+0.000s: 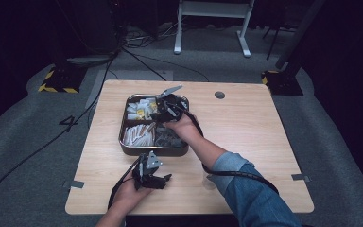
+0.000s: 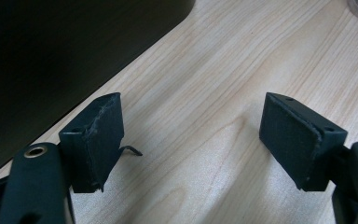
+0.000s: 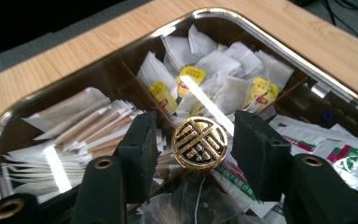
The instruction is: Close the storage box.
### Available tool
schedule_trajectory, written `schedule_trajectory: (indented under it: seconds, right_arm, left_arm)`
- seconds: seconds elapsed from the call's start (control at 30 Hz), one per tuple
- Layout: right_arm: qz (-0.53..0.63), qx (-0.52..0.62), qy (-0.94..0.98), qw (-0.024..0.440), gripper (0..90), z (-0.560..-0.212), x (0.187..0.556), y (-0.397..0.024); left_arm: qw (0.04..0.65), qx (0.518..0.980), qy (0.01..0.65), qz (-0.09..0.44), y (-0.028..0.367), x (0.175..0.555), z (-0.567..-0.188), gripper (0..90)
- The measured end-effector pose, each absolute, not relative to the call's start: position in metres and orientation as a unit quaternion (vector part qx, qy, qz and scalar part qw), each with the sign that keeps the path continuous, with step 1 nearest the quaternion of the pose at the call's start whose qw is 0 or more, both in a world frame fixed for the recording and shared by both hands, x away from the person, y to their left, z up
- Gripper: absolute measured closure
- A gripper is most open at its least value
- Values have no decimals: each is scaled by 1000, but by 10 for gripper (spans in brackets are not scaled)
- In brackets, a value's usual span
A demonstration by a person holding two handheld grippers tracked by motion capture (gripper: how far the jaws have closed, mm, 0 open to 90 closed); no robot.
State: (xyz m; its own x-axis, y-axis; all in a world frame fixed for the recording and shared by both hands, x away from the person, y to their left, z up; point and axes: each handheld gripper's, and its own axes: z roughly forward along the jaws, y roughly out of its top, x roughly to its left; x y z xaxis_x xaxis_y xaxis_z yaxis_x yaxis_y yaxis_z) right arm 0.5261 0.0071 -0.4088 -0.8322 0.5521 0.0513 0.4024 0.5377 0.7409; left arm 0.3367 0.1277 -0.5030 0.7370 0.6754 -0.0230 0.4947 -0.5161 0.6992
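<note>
A dark metal tray point(image 1: 123, 142) with several compartments sits at the back left of the wooden table. It holds tea bags with yellow tags point(image 3: 191, 77), paper stick packets point(image 3: 74, 126) and printed sachets point(image 3: 335, 144). A round gold knob point(image 3: 199, 143) stands at the tray's middle, seemingly on a clear lid that shows glare streaks. My right gripper point(image 3: 196, 116) point(image 1: 167, 106) reaches over the tray with a jaw on either side of the knob and a thin gap at each pad, so it is open. My left gripper point(image 2: 193, 100) point(image 1: 163, 178) rests open near the table's front edge with bare wood between its pads.
A clear glass point(image 1: 208, 181) stands near the front edge, under the right forearm. A round cable hole point(image 1: 220, 94) is at the table's back. Cables trail from both grippers and across the grey floor. Beyond the table stand a white frame point(image 1: 212, 19) and dark stands.
</note>
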Motion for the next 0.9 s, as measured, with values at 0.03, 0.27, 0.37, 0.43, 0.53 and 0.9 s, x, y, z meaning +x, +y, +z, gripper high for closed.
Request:
schedule_trajectory:
  seconds: [0.03, 0.27, 0.37, 0.43, 0.53, 0.9]
  right_arm:
    - [399, 272, 871, 94, 499, -405, 525, 5]
    - [435, 252, 860, 86, 494, -378, 511, -13]
    - [447, 243, 856, 88, 491, -367, 506, -25]
    - [450, 236, 857, 92, 489, -361, 502, -32]
    - [455, 226, 856, 94, 489, -353, 495, -47]
    - [473, 217, 845, 121, 483, -336, 466, -107]
  left_arm:
    - [356, 862, 339, 128, 128, 337, -503, 224]
    - [356, 865, 333, 123, 129, 338, -503, 224]
    - [356, 865, 332, 122, 130, 338, -503, 224]
    - [357, 865, 331, 121, 130, 338, -503, 224]
    - [357, 866, 330, 121, 131, 337, -503, 225]
    - [355, 867, 327, 122, 135, 336, -503, 225]
